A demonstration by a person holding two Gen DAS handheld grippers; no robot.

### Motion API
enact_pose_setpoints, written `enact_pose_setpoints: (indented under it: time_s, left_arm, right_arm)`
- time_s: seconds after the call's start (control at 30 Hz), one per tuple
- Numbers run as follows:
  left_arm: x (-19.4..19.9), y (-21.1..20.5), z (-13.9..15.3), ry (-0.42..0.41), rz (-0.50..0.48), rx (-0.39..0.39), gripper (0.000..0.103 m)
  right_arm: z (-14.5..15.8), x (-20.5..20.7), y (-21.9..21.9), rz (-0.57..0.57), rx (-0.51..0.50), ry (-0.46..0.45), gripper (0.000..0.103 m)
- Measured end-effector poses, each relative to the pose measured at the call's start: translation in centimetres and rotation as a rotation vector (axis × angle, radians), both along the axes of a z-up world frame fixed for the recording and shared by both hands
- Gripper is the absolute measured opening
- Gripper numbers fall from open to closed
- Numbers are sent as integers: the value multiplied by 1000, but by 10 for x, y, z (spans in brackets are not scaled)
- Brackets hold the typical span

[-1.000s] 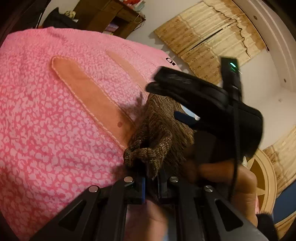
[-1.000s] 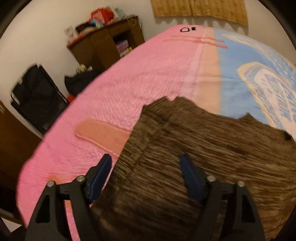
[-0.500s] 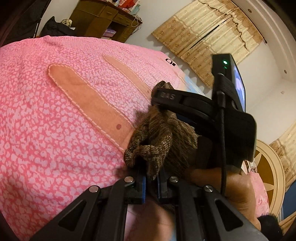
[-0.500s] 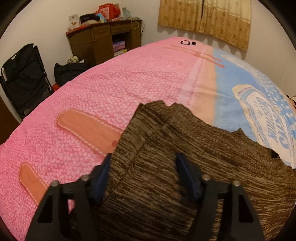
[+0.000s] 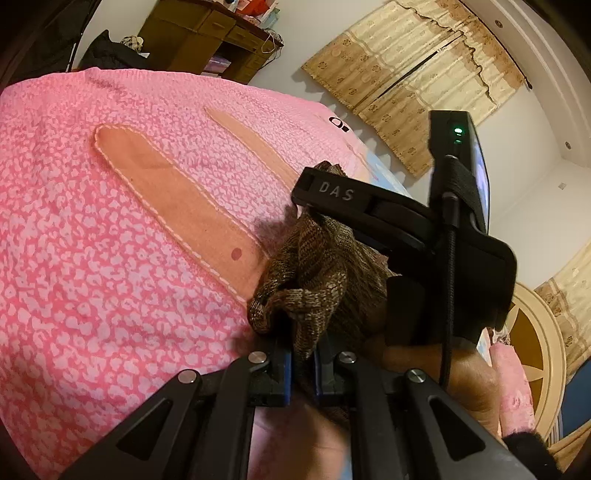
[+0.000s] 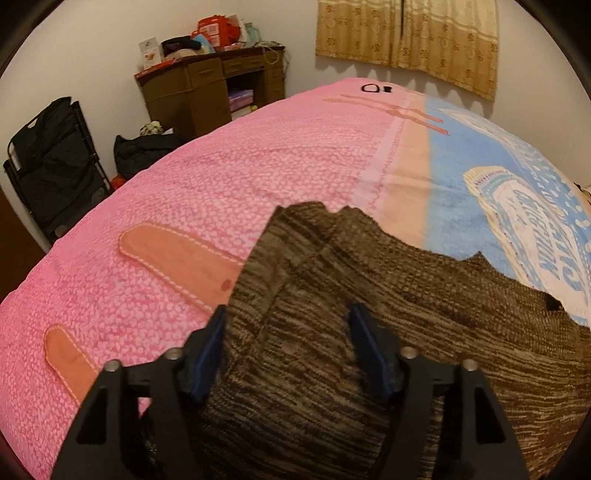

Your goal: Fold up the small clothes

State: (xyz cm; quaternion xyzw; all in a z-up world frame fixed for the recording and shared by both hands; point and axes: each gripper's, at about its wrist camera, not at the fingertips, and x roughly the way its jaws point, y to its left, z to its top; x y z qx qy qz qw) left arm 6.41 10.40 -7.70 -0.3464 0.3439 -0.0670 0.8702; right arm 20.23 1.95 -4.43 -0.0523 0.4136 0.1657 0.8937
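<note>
A brown knit garment (image 6: 369, 332) lies spread on the pink and blue bed cover (image 6: 258, 177). My left gripper (image 5: 302, 363) is shut on a bunched edge of the garment (image 5: 306, 291) and holds it just above the pink cover (image 5: 92, 258). My right gripper (image 6: 291, 350) is open over the garment, its blue-padded fingers (image 6: 208, 350) spread apart with knit fabric between them. In the left wrist view the right gripper's black body (image 5: 406, 229) sits just right of the held fabric, held by a hand (image 5: 461, 373).
A brown wooden desk (image 6: 214, 88) with clutter on top stands against the far wall. Black bags and a folding rack (image 6: 55, 162) sit at the bed's left side. Beige curtains (image 6: 406, 33) hang on the wall. A pink pillow (image 5: 513, 384) lies at the right.
The right gripper has moved a little back and up over the garment, still open. The left gripper has kept its hold on the bunched knit edge, shifting only slightly.
</note>
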Motion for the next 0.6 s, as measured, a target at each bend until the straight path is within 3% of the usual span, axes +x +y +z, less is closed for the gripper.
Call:
enact_pose_setpoints:
  time_s: [0.07,0.13,0.2,0.23,0.27,0.4,0.5,0.6]
  left_arm:
    - [-1,5,-2,-5,-10,-28,8]
    - [-2,13,-4,-11,-32,-71,8]
    - [-3,20,-7,-19,-49,-102,8]
    - [-4,22,-8,-24,-54,-118,8]
    - [-4,24,-8,-25,-55,-132,8]
    - [-6,26,-8,-25,-66,-130,8]
    - [-10,27,-5,-20,-77,-123,8]
    - [-21,35,-2,-28,-60,-103,8]
  right_arm:
    - [3,-3,-2,14,28,-12,76]
    - [13,-8,-19,27,186,-30,69]
    - [19,-8,-46,-30,336,-17,52]
    - [18,-5,-57,-72,354,7,33]
    - [16,1,-67,-113,344,38,19]
    - [9,14,-70,-126,224,42,18]
    - [5,32,-46,-78,164,70,18]
    - [8,42,-8,-7,57,26,19]
